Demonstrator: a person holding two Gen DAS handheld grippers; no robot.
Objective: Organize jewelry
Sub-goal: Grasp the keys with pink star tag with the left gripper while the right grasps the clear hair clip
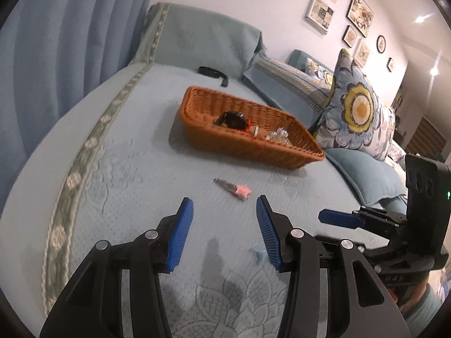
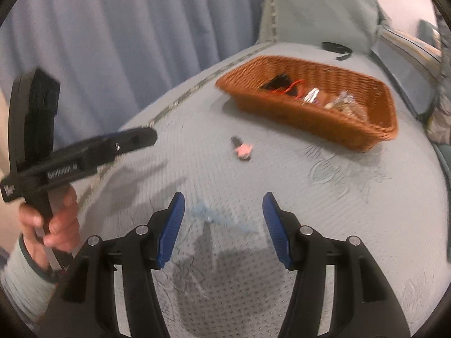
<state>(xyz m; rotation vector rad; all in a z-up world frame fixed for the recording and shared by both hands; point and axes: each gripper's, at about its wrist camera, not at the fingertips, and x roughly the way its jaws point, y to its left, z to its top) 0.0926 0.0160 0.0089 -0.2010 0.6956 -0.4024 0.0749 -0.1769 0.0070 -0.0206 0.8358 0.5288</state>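
Observation:
A brown wicker basket [image 1: 282,152] [image 2: 363,138] sits on the blue quilted bed and holds a black piece [image 1: 232,119], a red cord [image 2: 291,86] and clear sparkly jewelry [image 1: 277,134] [image 2: 342,102]. A small pink hair clip [image 1: 239,191] [image 2: 243,149] lies on the quilt in front of the basket. A pale blue piece [image 2: 220,217] [image 1: 259,253] lies on the quilt just ahead of my right gripper. My left gripper [image 1: 224,205] is open and empty, just short of the pink clip. My right gripper [image 2: 224,201] is open and empty.
A black strap [image 1: 212,73] [image 2: 336,47] lies on the bed behind the basket. Flowered pillows [image 1: 355,112] and a blue cushion [image 1: 363,169] lie to the right of the basket. Blue curtains [image 2: 112,42] hang at the bed's left.

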